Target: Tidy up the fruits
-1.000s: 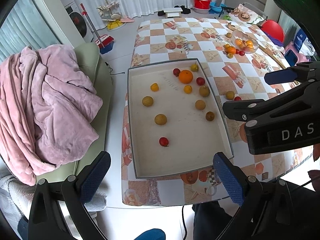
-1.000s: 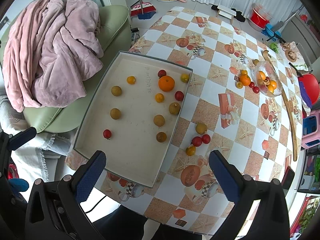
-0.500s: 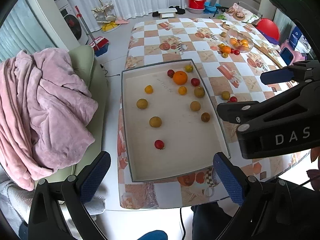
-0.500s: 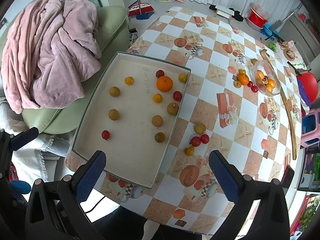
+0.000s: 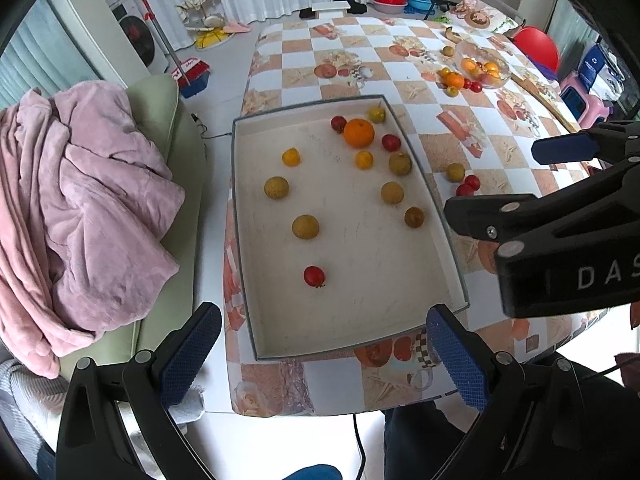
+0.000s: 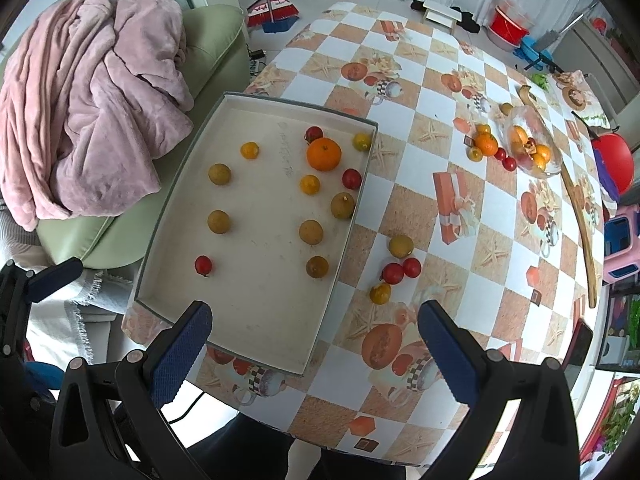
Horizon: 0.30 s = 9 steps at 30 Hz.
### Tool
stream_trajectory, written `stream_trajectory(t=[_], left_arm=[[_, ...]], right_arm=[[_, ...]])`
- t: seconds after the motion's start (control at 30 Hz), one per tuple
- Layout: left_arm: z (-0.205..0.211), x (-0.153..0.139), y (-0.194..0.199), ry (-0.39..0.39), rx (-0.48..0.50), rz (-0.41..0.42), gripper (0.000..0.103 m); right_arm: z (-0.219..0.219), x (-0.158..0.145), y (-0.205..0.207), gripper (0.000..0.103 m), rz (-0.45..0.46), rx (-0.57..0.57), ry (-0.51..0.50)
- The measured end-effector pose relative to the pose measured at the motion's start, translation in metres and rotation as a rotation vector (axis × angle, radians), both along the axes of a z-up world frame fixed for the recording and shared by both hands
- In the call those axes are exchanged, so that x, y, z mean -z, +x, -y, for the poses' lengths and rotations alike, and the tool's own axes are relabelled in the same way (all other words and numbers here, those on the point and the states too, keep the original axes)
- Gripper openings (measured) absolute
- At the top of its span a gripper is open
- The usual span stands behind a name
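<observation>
A shallow grey-rimmed tray (image 5: pixel 352 344) (image 6: pixel 256 354) lies on the checked table and holds several small fruits: an orange (image 5: pixel 359 133) (image 6: pixel 324 154), red tomatoes (image 5: pixel 314 276) and yellow-brown fruits (image 5: pixel 305 227). A few loose fruits (image 6: pixel 394 272) lie on the cloth just right of the tray. My left gripper (image 5: pixel 324 360) is open and empty, high above the tray's near edge. My right gripper (image 6: pixel 316 356) is open and empty above the table's near edge; it shows at the right of the left wrist view (image 5: pixel 560 184).
A glass bowl (image 6: pixel 532 148) with oranges stands at the far right, with loose fruits (image 6: pixel 486 146) beside it. A green sofa (image 6: pixel 208 40) with a pink blanket (image 6: pixel 92 92) is left of the table. A wooden stick (image 6: pixel 580 232) lies along the right edge.
Both grippers have drifted slightly; the tray has shifted a little in both views. Both stay open and empty, and no fruit has moved.
</observation>
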State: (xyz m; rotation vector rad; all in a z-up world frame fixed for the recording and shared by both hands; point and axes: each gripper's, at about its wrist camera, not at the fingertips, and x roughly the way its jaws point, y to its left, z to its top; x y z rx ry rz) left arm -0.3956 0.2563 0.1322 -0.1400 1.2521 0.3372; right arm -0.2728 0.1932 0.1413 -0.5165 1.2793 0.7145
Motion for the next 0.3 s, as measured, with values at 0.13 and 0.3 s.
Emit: stream_trajectory(t=[0.13,0.3], left_arm=[[-0.004,0.009,0.002,-0.005,-0.015,-0.008,0.103],[-0.007,0.022,0.011,-0.009,-0.008,-0.017,0.103]], right_arm=[[-0.003,0.011,0.003,0.103,-0.02,0.013,-0.009],[-0.007,0.029,0.009,0.103,-0.052,0.024,-0.019]])
